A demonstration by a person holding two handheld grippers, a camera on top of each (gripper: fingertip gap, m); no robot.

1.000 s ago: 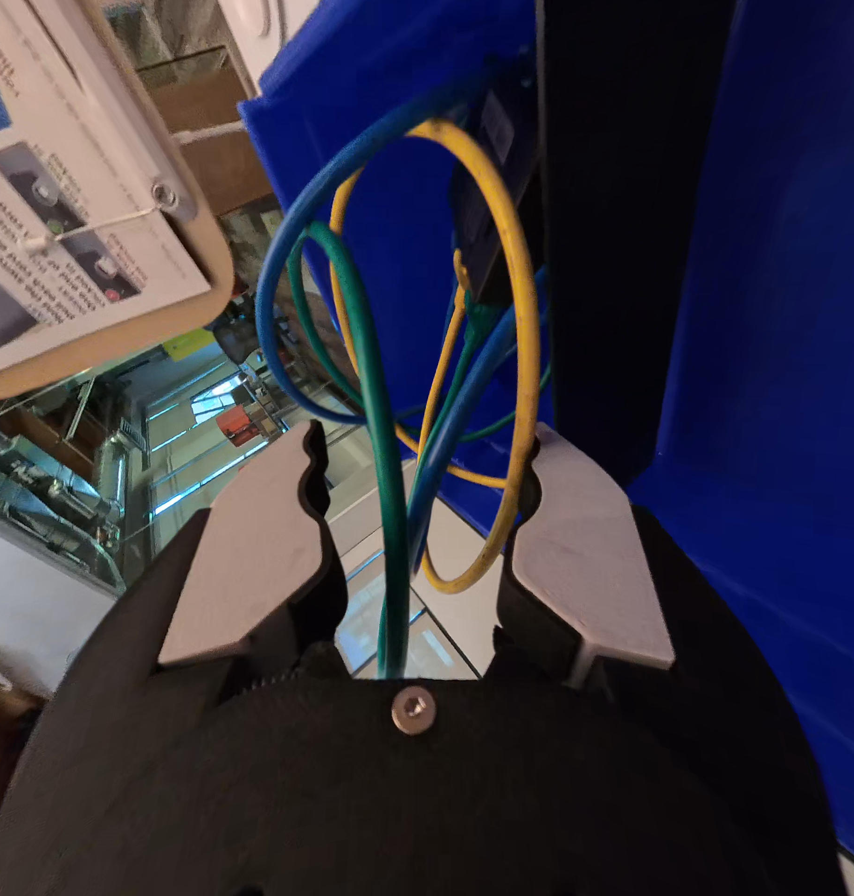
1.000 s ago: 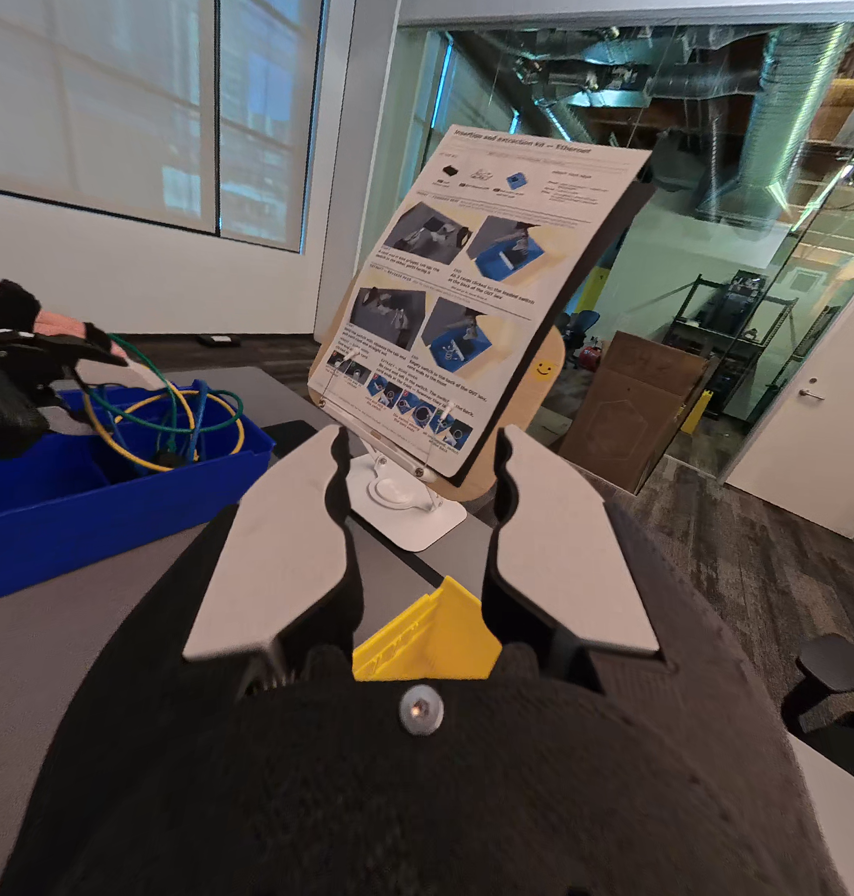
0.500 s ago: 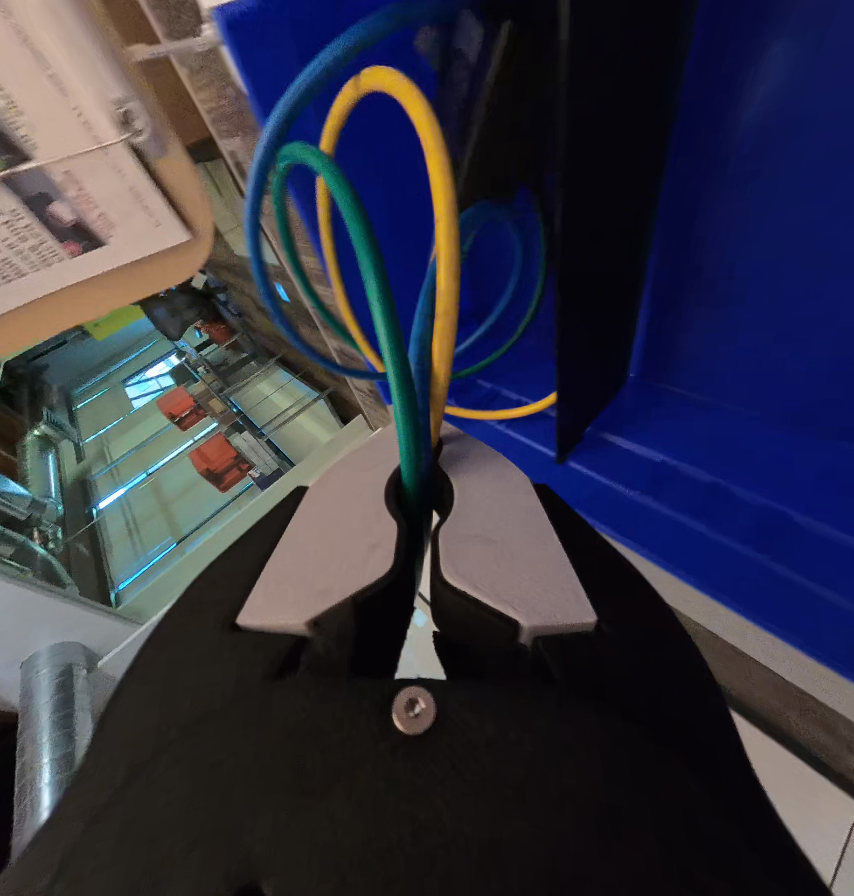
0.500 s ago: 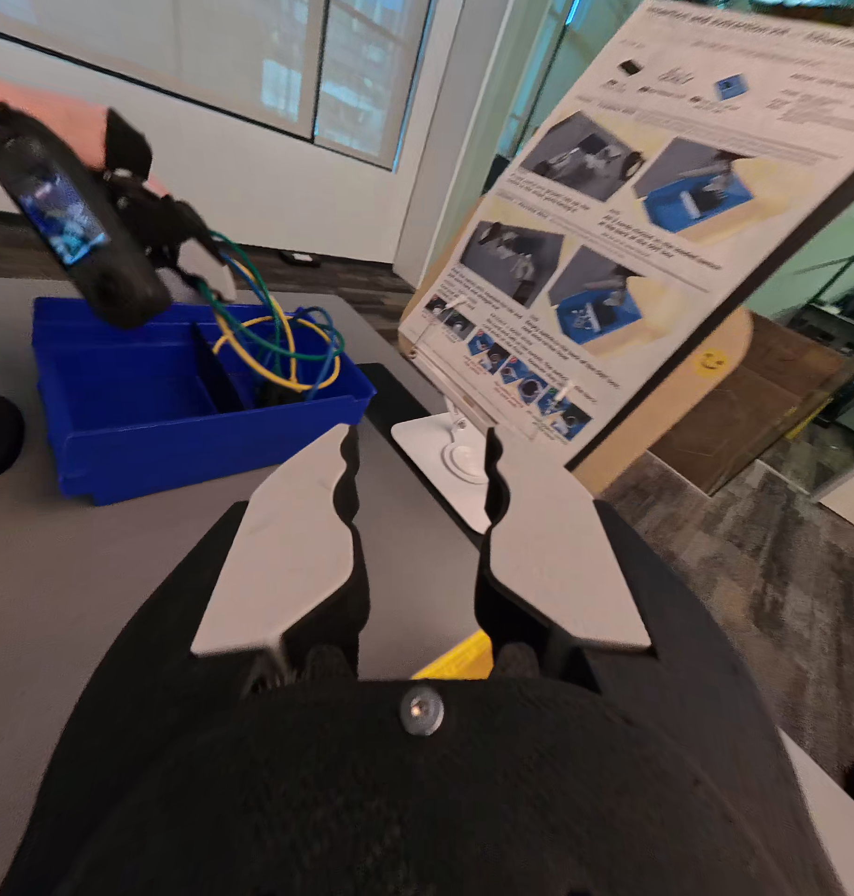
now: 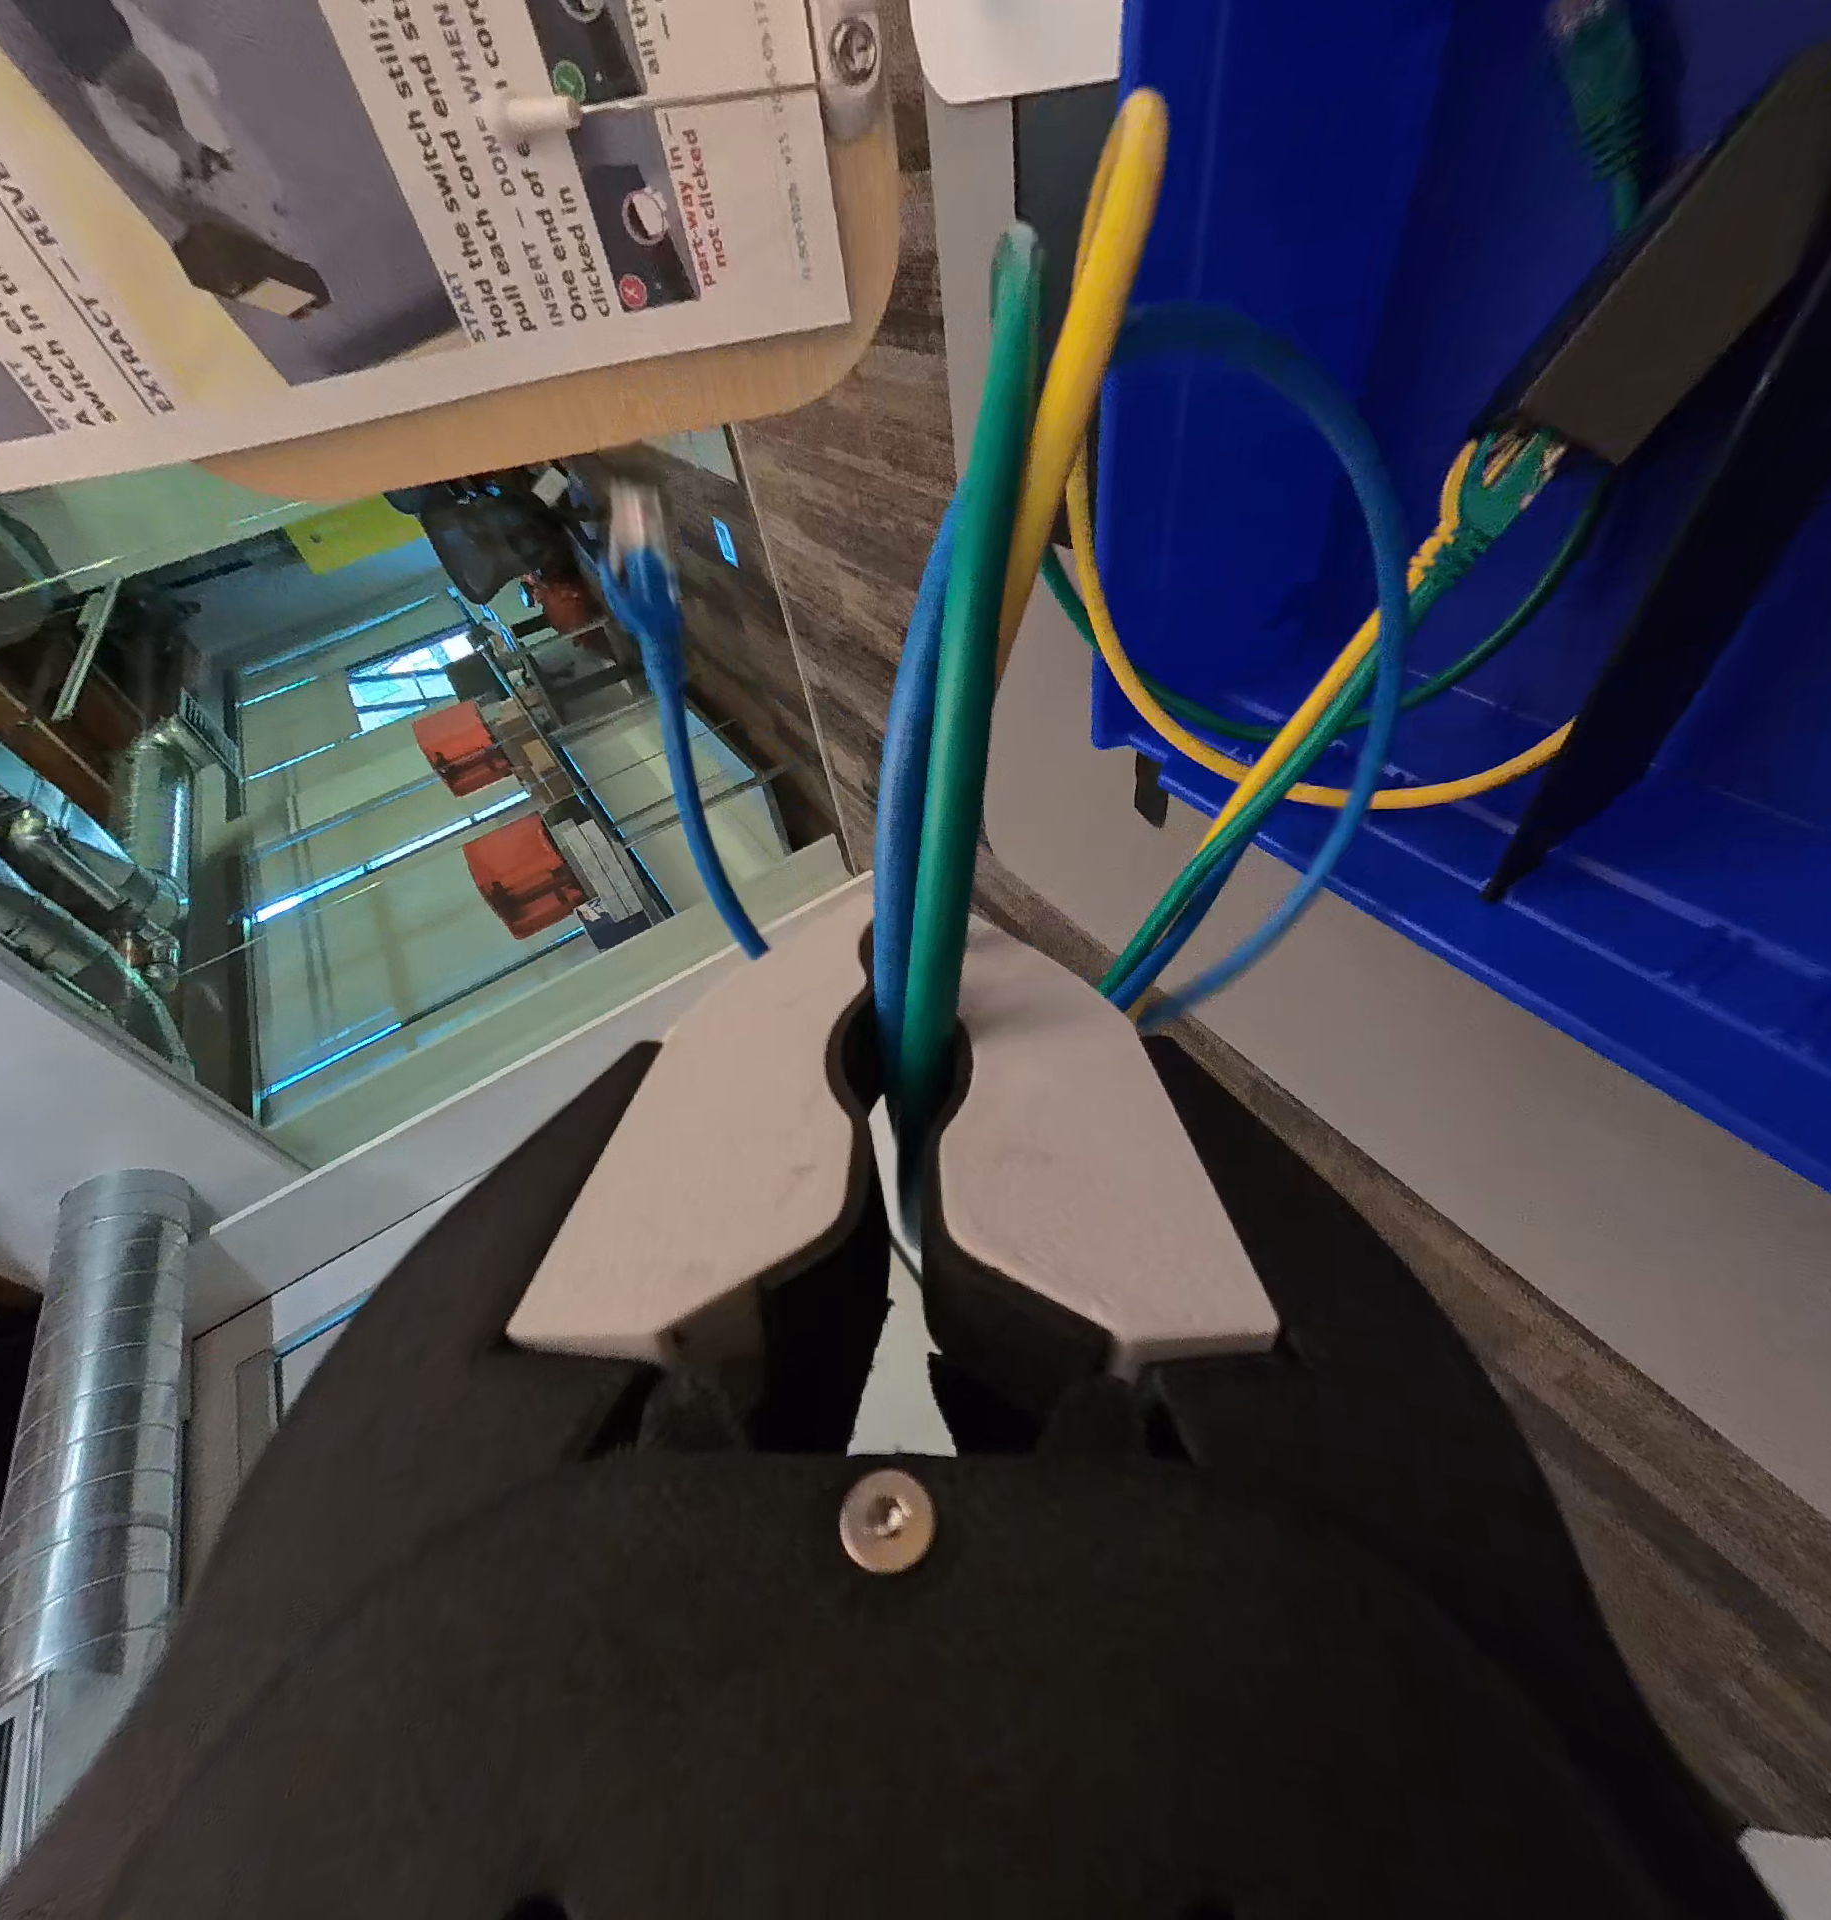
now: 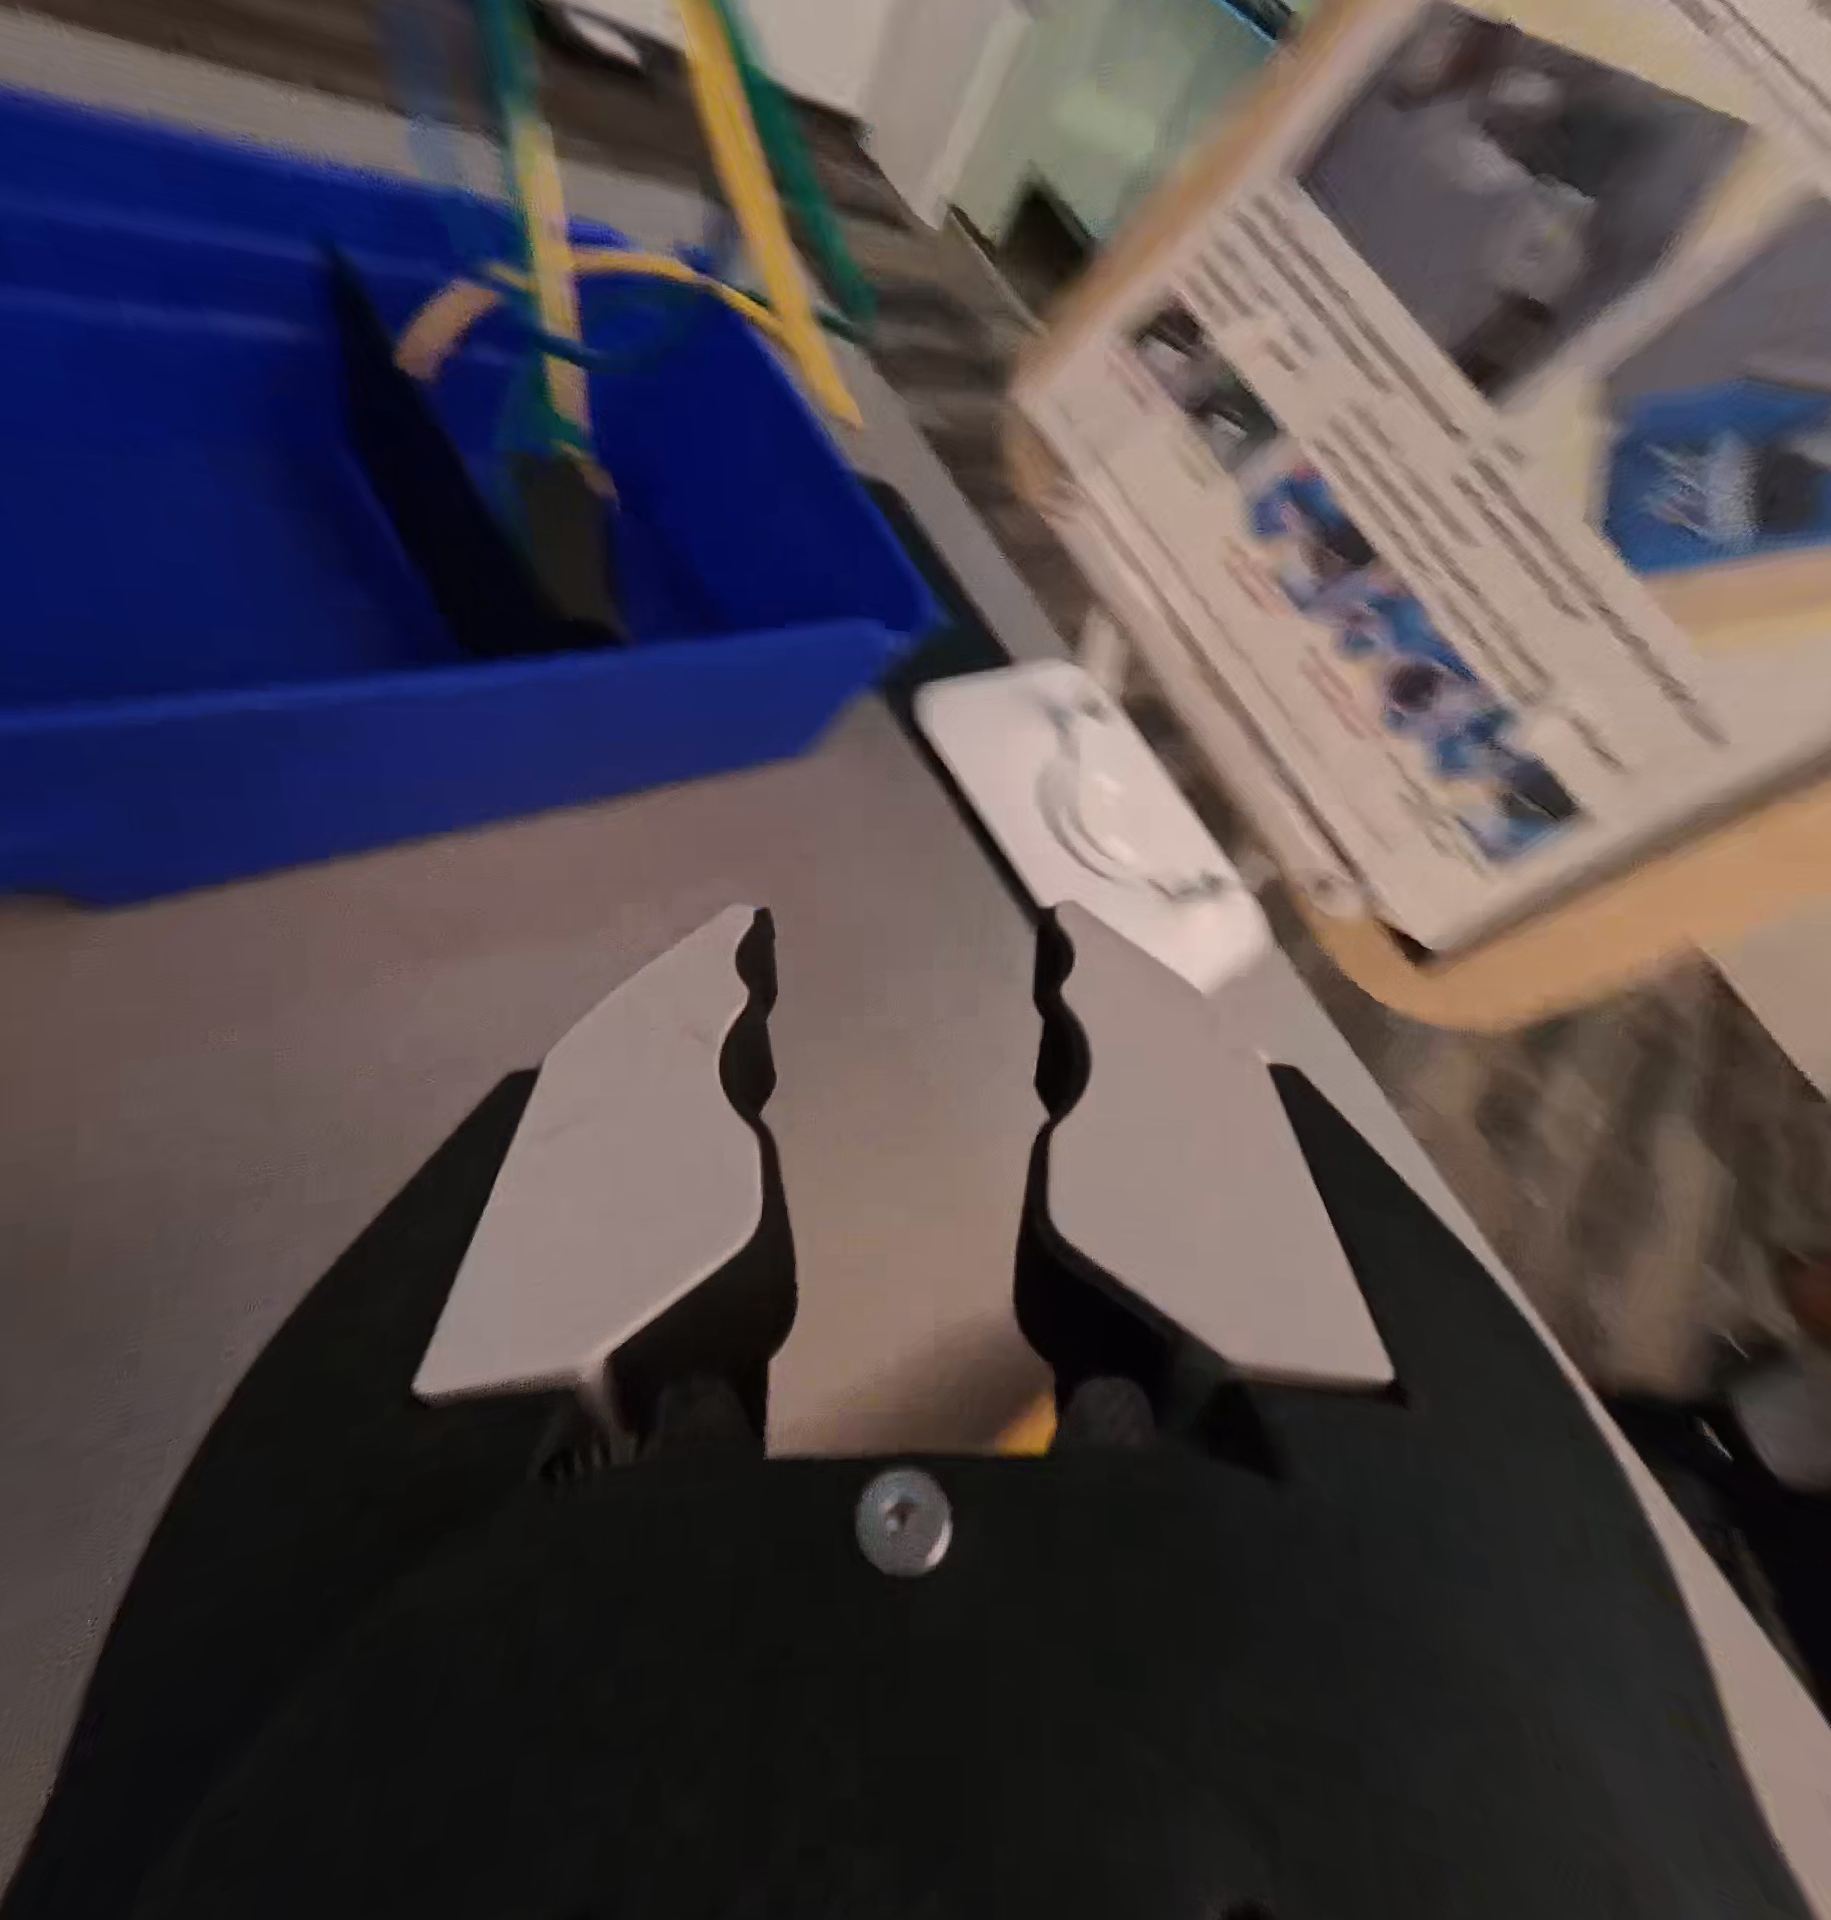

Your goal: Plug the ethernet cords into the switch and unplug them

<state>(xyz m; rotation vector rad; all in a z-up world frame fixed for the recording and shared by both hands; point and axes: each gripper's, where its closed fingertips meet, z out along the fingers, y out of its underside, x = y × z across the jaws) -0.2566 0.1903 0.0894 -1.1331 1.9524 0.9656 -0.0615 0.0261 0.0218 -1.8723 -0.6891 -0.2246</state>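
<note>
Three round glossy cords [image 5: 932,831] in serrated left gripper [image 5: 906,1023]

Three ethernet cords, green [image 5: 958,665], blue [image 5: 906,748] and yellow [image 5: 1082,312], run up as a bundle out of the pinch of the left gripper [image 5: 906,1049], clamped in its notch. Blue cord's free end, blue boot with clear plug [image 5: 636,540], hangs loose in the air at left, unplugged. Black switch [image 5: 1680,301] sits tilted inside the blue bin [image 5: 1721,987], against a dark divider. A green plug [image 5: 1503,488] with a yellow one just beside it sits in the switch's lower end; another green plug [image 5: 1602,94] is at its upper end. Yellow, green and blue slack loops inside the bin. Right wrist view is blurred: switch [image 6: 568,551] upright-ish in bin, cords rising from it.
</note>
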